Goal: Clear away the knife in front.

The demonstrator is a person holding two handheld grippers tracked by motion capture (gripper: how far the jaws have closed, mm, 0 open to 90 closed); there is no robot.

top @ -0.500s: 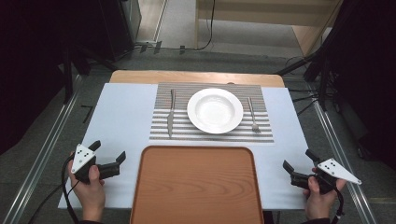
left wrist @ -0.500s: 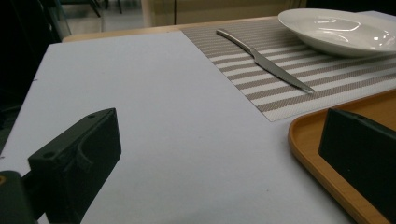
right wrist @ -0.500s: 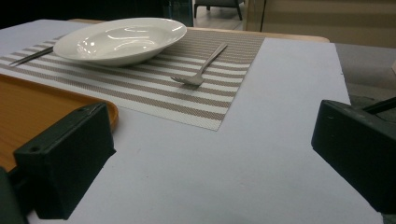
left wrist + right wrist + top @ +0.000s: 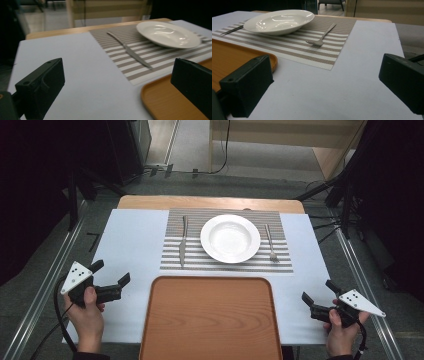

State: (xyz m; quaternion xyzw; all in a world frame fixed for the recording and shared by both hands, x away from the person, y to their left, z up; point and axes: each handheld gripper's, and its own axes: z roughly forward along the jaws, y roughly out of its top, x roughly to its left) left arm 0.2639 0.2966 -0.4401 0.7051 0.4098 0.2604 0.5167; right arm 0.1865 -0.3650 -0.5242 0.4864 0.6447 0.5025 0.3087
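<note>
I have the left tool (image 4: 111,273) low over the near left corner of the desk (image 4: 135,240), its jaws spread wide with nothing between them. In the left gripper view the two black jaws stand far apart over the pale blue-white cover, and past them I see the knife (image 4: 130,50) lying on the striped placemat (image 4: 120,53), well apart from the tool. The right tool (image 4: 318,292) sits at the near right corner, jaws just as wide and holding nothing; the fork (image 4: 321,36) lies ahead of it on the same mat, again well clear of the jaws.

From the high view, the placemat (image 4: 226,262) lies across the middle of the desk. The white plate (image 4: 230,238) rests at its centre, upright and with nothing on it. The knife (image 4: 183,241) lies just left of the plate, lengthwise toward the far edge. The fork (image 4: 270,242) lies just right of the plate, its tines toward me. Neither piece touches the plate as far as I can tell.

The wooden tray (image 4: 210,320) sits on the near side, between my two hands, its far rim just beside the near edge of the placemat. The left hand (image 4: 89,315) and the right hand (image 4: 342,332) each grip a tool handle on either side of the tray, and a cable trails from each.
</note>
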